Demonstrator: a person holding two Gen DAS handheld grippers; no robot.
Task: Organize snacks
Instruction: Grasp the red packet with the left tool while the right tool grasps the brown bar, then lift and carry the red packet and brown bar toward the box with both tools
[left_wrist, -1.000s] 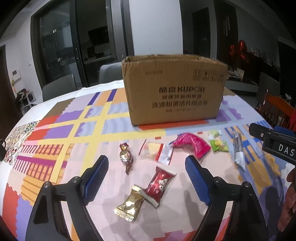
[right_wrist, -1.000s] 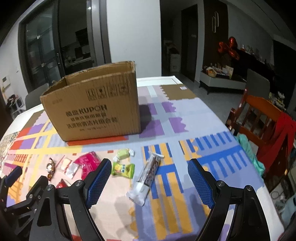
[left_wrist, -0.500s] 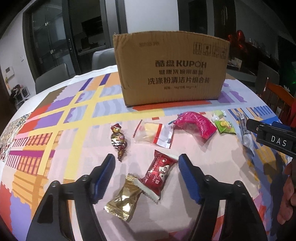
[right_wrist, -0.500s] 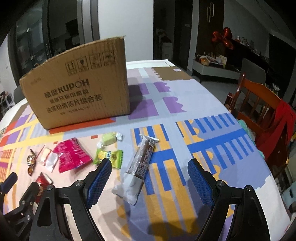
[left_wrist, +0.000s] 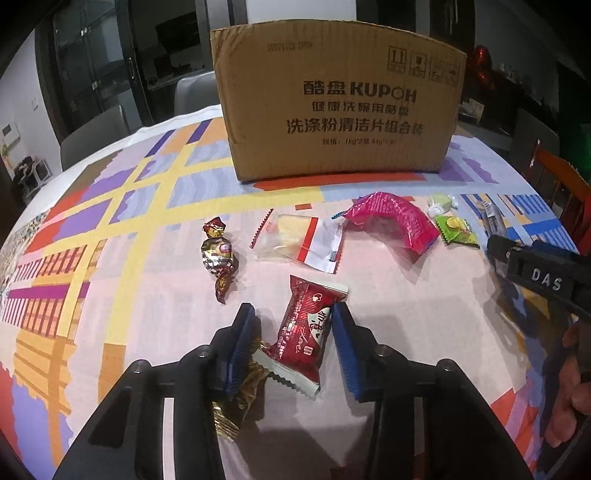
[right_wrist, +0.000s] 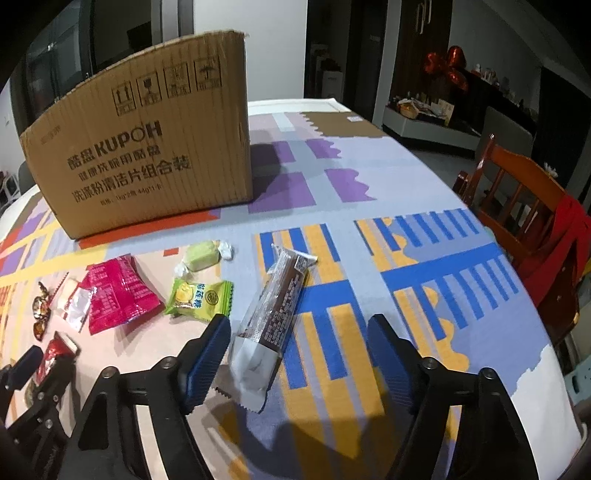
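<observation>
A cardboard box (left_wrist: 338, 99) stands at the back of the table; it also shows in the right wrist view (right_wrist: 147, 155). My left gripper (left_wrist: 295, 325) is open and low, its jaws on either side of a red snack packet (left_wrist: 304, 332); the right pad touches it. A gold packet (left_wrist: 240, 391) lies under the left finger. My right gripper (right_wrist: 299, 336) is open around the near end of a long brown-and-silver bar (right_wrist: 273, 310). Other snacks lie loose: a foil candy (left_wrist: 218, 254), a clear packet (left_wrist: 299, 240), a pink packet (left_wrist: 391, 218), a green packet (right_wrist: 201, 297), a pale green candy (right_wrist: 203, 254).
A patterned cloth (right_wrist: 424, 258) covers the table. A wooden chair (right_wrist: 517, 199) with red cloth stands off the right edge. Grey chairs (left_wrist: 99, 129) stand behind the table at the left. The right gripper's body (left_wrist: 539, 277) shows at the right of the left wrist view.
Both grippers have come lower and forward. The left jaws have narrowed around the red packet. The right jaws now straddle the bar's near end.
</observation>
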